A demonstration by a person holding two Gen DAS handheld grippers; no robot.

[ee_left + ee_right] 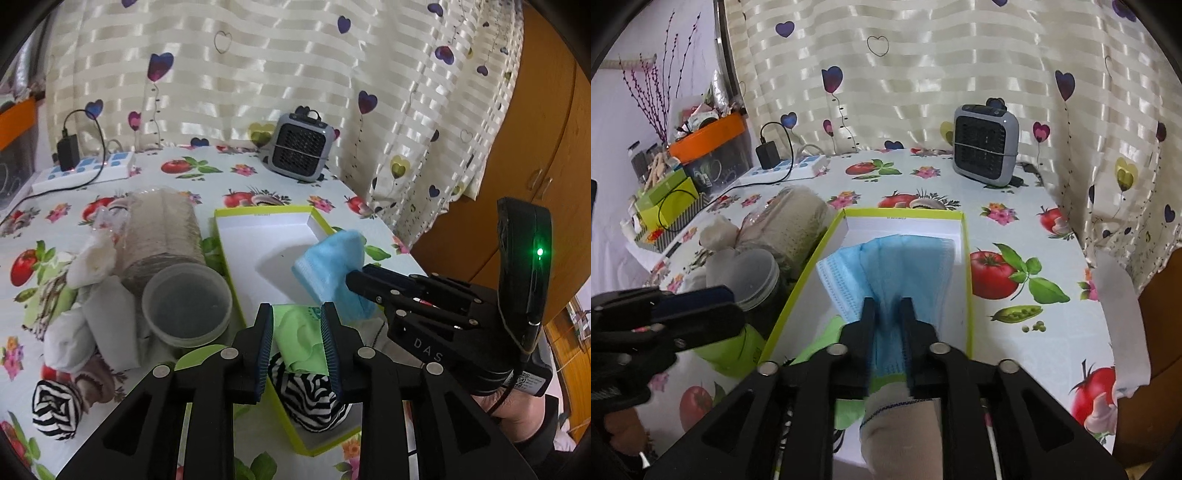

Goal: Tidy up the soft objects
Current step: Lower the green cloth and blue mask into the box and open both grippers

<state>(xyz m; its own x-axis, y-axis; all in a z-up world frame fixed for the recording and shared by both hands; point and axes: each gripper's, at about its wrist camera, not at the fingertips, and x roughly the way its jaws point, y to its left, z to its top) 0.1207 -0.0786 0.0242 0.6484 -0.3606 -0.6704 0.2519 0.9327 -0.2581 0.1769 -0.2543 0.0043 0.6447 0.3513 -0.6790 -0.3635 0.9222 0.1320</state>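
Note:
A white box with a lime-green rim (236, 214) lies on the table. Inside it are a blue face mask (325, 266), a light green cloth (299, 332) and a zebra-striped roll (310, 398). My left gripper (296, 317) hovers over the green cloth, jaws apart, the pads not touching it. My right gripper (887, 308) reaches into the box (964, 258). The blue mask (901, 266) fans out from between its fingers, which stand slightly apart and do not visibly press it. A beige sock (901, 424) lies under that gripper. The left gripper (727, 304) shows at the left edge.
Left of the box are a lidded plastic tub (186, 304), a beige roll (162, 229), white socks (92, 258) and a second zebra roll (55, 406). A grey heater (299, 146) and a power strip (85, 170) stand at the back by the curtain. A wooden cabinet (546, 129) is at right.

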